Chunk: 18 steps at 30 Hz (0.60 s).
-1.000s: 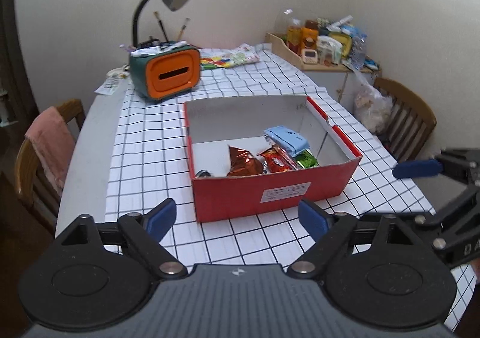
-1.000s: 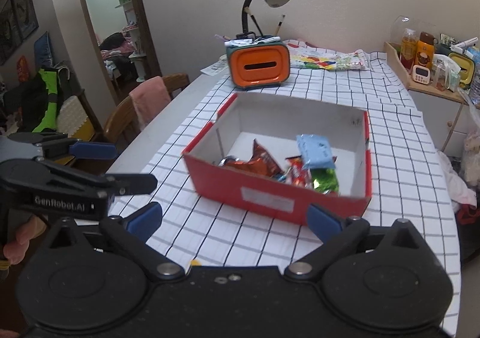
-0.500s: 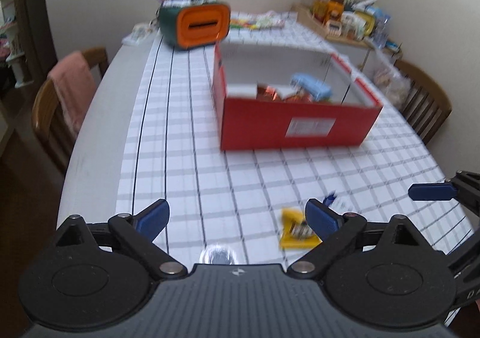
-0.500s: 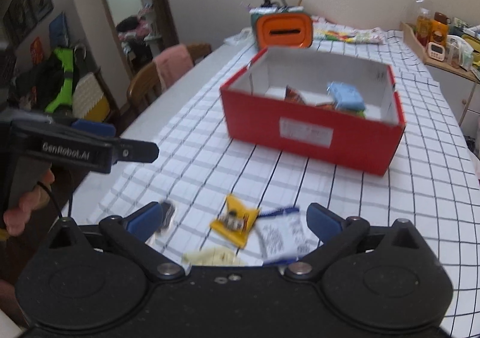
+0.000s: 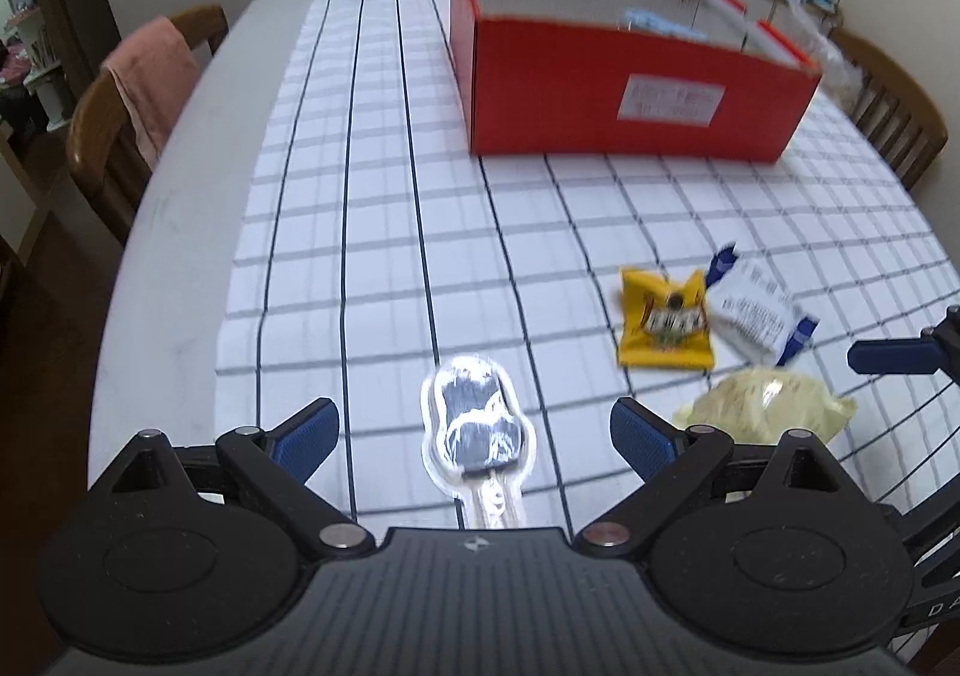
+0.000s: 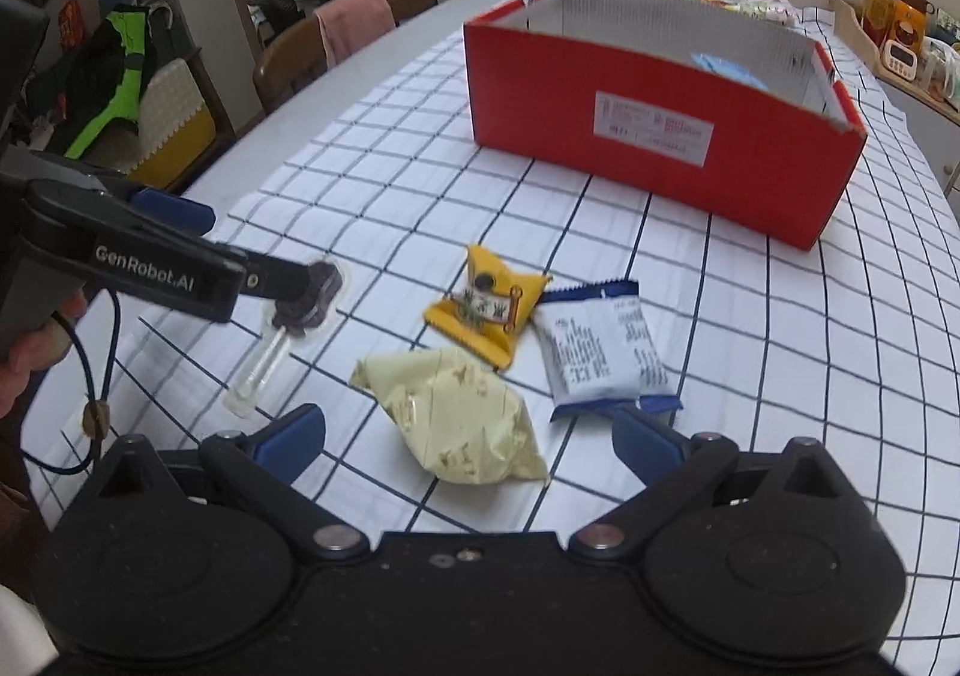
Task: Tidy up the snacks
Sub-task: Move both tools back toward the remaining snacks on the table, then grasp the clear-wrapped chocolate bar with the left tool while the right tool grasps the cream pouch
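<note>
On the left, our left gripper [image 5: 471, 433] hangs wide open over the clear-wrapped dark treat on a stick [image 5: 477, 430], so we'd drop straight down and pinch across its flat body. Then our right gripper [image 6: 468, 439], also wide and empty, straddles the pale yellow packet [image 6: 462, 418]. Yellow pouch [image 6: 489, 307] and blue-white pack [image 6: 600, 352] crowd close; open cloth lies before the red box [image 6: 660, 135].

Matte black plastic left gripper [image 5: 471, 436] with two round pivot housings, silver screws, ribbed grey body and blue rubber fingertip pads [image 5: 303, 436]. The matching black right gripper [image 6: 468, 439] looks alike. White "GenRobot.AI" lettering marks the left one's side; a thin dark cord hangs beneath it.
</note>
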Each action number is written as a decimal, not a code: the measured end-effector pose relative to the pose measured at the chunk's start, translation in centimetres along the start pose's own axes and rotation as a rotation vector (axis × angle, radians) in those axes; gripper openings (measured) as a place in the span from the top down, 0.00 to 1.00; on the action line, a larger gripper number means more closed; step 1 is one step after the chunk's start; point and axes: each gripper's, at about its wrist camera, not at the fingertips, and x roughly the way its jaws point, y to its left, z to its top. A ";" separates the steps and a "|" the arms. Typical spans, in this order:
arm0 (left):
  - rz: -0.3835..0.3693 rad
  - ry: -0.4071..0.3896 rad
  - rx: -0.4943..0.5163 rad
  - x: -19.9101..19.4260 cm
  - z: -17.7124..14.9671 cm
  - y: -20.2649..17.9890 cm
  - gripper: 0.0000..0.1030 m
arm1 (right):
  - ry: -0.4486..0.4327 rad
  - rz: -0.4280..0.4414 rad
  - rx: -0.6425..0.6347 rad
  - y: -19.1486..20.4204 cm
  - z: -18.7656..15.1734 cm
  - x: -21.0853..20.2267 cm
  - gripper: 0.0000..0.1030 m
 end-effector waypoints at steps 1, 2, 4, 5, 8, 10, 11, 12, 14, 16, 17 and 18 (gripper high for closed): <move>0.002 0.007 -0.001 0.2 -0.1 0.0 0.05 | 0.004 0.002 -0.002 0.1 -0.1 0.2 0.03; 0.005 0.015 -0.004 0.5 -0.2 0.0 0.05 | 0.008 0.001 -0.003 0.2 -0.2 0.4 0.03; 0.012 0.028 -0.014 1.0 -0.4 0.1 0.05 | 0.017 0.005 -0.006 0.3 -0.3 0.7 0.04; 0.015 0.031 -0.017 1.2 -0.4 0.1 0.05 | 0.024 0.006 -0.010 0.4 -0.4 0.9 0.06; 0.025 0.037 -0.016 1.7 -0.6 0.1 0.05 | 0.045 0.001 -0.027 0.8 -0.5 1.6 0.11; 0.029 0.039 -0.011 2.0 -0.8 0.0 0.06 | 0.050 -0.006 -0.037 0.9 -0.6 2.0 0.12; 0.031 0.040 -0.009 2.1 -0.8 0.0 0.06 | 0.053 -0.007 -0.039 1.0 -0.6 2.1 0.14; 0.034 0.044 -0.008 2.3 -0.9 0.0 0.06 | 0.056 -0.009 -0.041 1.0 -0.7 2.3 0.15; 0.041 0.054 -0.012 2.7 -1.0 0.0 0.08 | 0.064 -0.014 -0.039 1.0 -0.7 2.6 0.16; 0.047 0.067 -0.015 3.1 -1.0 0.1 0.14 | 0.070 -0.015 -0.034 0.9 -0.7 2.8 0.18; 0.052 0.070 -0.013 3.2 -1.1 0.1 0.15 | 0.071 -0.019 -0.034 0.9 -0.6 2.9 0.20; 0.059 0.071 -0.011 3.3 -1.1 0.1 0.18 | 0.070 -0.021 -0.035 0.9 -0.6 3.0 0.20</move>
